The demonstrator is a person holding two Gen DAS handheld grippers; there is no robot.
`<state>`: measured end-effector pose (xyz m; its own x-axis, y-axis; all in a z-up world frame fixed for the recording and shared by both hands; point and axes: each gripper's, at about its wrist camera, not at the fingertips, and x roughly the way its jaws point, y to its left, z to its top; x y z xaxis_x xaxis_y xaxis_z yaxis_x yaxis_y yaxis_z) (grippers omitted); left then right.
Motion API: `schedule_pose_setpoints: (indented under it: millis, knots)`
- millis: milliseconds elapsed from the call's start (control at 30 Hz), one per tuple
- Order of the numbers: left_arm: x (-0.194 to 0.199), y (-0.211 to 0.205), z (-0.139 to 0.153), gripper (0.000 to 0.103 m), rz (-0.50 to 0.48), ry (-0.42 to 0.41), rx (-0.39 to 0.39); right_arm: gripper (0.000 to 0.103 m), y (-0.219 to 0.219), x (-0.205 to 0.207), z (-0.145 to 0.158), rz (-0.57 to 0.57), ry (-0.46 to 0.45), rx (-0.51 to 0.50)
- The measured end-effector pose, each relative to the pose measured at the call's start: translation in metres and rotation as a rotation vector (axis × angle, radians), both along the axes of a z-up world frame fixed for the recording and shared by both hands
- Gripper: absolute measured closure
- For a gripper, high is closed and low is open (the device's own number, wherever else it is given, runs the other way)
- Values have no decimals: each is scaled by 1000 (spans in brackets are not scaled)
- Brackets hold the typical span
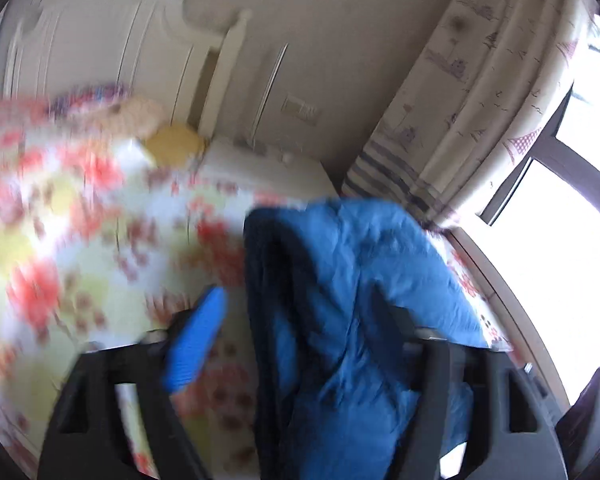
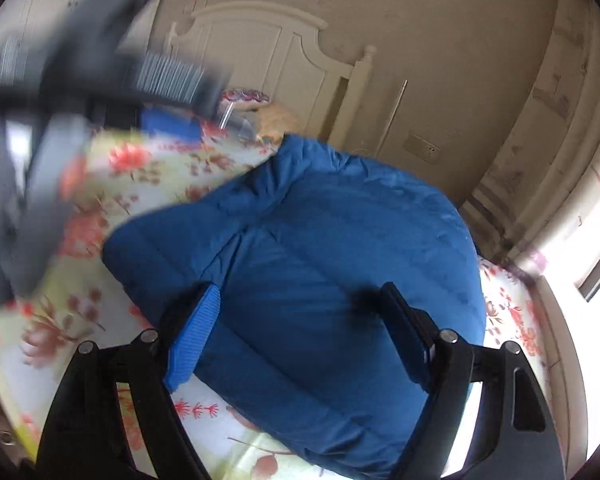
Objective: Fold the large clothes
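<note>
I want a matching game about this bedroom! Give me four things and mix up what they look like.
Things:
1. puffy jacket
2. bedspread
3. headboard
4. curtain

Looks:
A. cream, with little towers drawn on it, hanging by the window
B. plain blue, lying on the bed
C. white, curved on top, standing against the wall
D. pale, covered in red flowers

Pairs: 1-B, 2-D, 3-C, 4-A

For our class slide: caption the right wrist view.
Open right claw above a folded blue jacket on a floral bedsheet.
</note>
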<state>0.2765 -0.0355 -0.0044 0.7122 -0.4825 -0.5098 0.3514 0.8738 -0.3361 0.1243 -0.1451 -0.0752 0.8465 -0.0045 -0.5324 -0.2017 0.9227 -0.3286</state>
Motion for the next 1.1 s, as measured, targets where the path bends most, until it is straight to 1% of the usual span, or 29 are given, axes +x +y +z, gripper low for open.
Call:
schedule_pose_setpoints:
  millis: [33, 67, 133, 167, 233, 300, 333, 367, 400, 467, 567, 700, 733, 767, 800, 833, 867, 900, 967, 1000, 1033, 1067, 1100]
  knots:
    - [7, -11, 13, 4, -16, -32, 41, 23, 0, 0, -2, -6, 1, 13]
    - [15, -25, 21, 4, -43, -36, 86, 23, -4, 1, -4, -7, 2, 17]
    - [35, -59, 26, 4, -101, -34, 175, 23, -4, 5, -8, -8, 0, 10]
    - [46, -75, 22, 4, -119, -29, 213, 23, -3, 5, -11, -9, -5, 3]
    - [70, -99, 6, 4, -131, 11, 268, 23, -3, 2, -15, -15, -8, 4]
    - [92, -114, -21, 4, -114, 73, 307, 23, -4, 5, -16, -17, -7, 8]
    - [105, -118, -41, 4, -105, 122, 332, 22, -3, 3, -19, -8, -7, 1]
    - [111, -113, -53, 4, -116, 149, 284, 22, 1, 2, -21, -3, -14, -26]
    - [116, -104, -57, 4, -118, 167, 220, 22, 2, 1, -24, -2, -16, -41]
    - [122, -86, -67, 4, -104, 201, 148, 22, 3, 3, -23, 3, -15, -34]
    - [125, -74, -74, 4, -107, 226, 95, 22, 5, 7, -24, 7, -11, -38]
    - [121, -70, -73, 4, -96, 227, 71, 22, 3, 6, -21, -1, -8, -34]
    - [117, -66, -69, 4, -72, 215, 68, 22, 3, 4, -19, -4, -9, -39]
    - [110, -62, -62, 4, -28, 195, 76, 22, 4, -1, -17, 4, -4, -48]
    - [99, -55, -52, 4, 49, 161, 91, 22, 6, -8, -15, 27, 8, -52]
    - [89, -47, -44, 4, 84, 125, 87, 21, 7, -17, -11, 72, 37, -51]
    - [78, -41, -35, 4, 104, 86, 87, 15, 7, -25, -8, 119, 72, -44]
    - [65, -35, -25, 4, 117, 48, 104, 15, 5, -32, -4, 149, 88, -29]
    - [33, -27, 1, 4, 139, -40, 194, 15, -10, -51, 16, 178, 86, 72]
    - [20, -25, 12, 4, 145, -81, 230, 15, -23, -61, 30, 174, 62, 139]
    - [-1, -22, 28, 4, 160, -144, 273, 15, -33, -67, 40, 162, 39, 180]
    - [-21, -19, 42, 4, 174, -200, 294, 14, -49, -76, 56, 131, -4, 233]
    - [-37, -16, 53, 4, 184, -245, 297, 12, -62, -83, 69, 98, -42, 269]
